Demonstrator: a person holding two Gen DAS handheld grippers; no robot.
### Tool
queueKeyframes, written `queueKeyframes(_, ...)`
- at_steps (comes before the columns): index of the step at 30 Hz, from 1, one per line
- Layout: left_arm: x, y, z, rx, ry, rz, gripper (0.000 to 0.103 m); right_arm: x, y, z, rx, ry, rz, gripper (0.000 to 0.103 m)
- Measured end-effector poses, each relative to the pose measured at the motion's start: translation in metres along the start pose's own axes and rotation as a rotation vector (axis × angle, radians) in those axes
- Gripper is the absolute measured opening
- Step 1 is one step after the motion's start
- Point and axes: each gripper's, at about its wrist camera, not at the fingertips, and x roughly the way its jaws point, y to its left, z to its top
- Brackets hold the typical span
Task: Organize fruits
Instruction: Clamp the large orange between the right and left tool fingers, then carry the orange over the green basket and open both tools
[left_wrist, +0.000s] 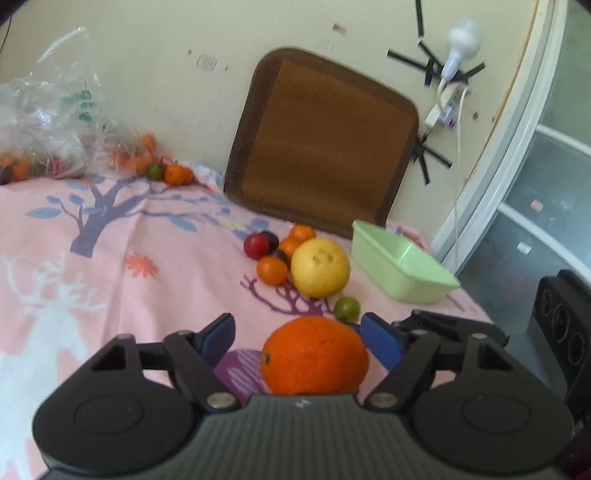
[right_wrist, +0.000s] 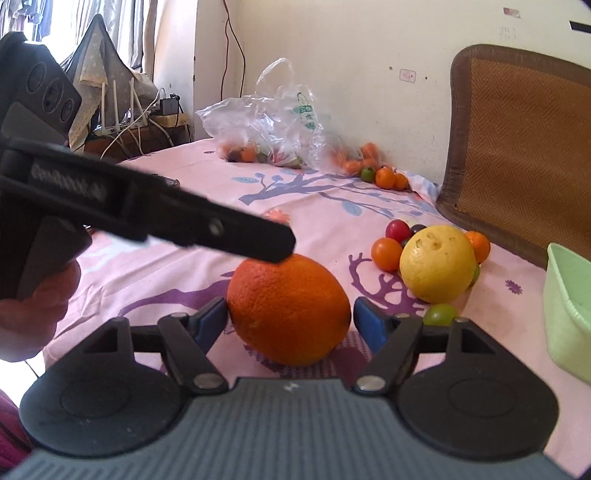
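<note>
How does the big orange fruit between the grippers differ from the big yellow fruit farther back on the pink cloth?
The big orange fruit is deep orange; the big yellow fruit is pale yellow with dark blemishes. The orange fruit lies apart from other fruit, between the open right gripper's fingers; the yellow fruit sits amid small round fruits, away from both grippers. Both are round, pebbly-skinned and rest on the pink printed cloth.

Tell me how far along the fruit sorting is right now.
Barely started: the green bin looks empty. In hand: both the left hand-held gripper and right hand-held gripper bracket the big orange, not clearly clamped. Left: the yellow citrus, small fruits around it, and more by the plastic bag.
</note>
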Motion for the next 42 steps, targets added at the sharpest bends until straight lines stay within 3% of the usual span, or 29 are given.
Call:
queueKeyframes(5,0.003,0.009,-0.002,-0.080,0.040,-0.023,0.077,0.005,-0.003,-0.012,0.024,0.007,0.024,0.078)
queueKeyframes(9,0.007,0.008,-0.002,-0.121,0.072,-0.088,0.063,0.005,-0.008,-0.018,0.057,0.004,0.045,0.073)
queueKeyframes(15,0.018,-0.019,0.008,-0.055,0.074,-0.063,0.063,-0.007,-0.017,-0.023,0.117,-0.043,0.022,0.071)
queueKeyframes(20,0.045,-0.061,0.040,0.052,0.058,-0.118,0.063,-0.038,-0.038,-0.024,0.112,-0.161,-0.111,0.070)
queueKeyframes(23,0.076,-0.099,0.059,0.141,0.049,-0.166,0.064,-0.058,-0.063,-0.024,0.099,-0.219,-0.234,0.070)
queueKeyframes(29,0.153,-0.159,0.087,0.217,0.063,-0.220,0.067,-0.076,-0.135,-0.024,0.123,-0.253,-0.433,0.070)
queueKeyframes(35,0.207,-0.174,0.083,0.196,0.122,-0.183,0.070,-0.063,-0.178,-0.036,0.182,-0.206,-0.493,0.070)
queueKeyframes(42,0.229,-0.178,0.079,0.177,0.155,-0.179,0.072,-0.056,-0.192,-0.039,0.239,-0.163,-0.517,0.073)
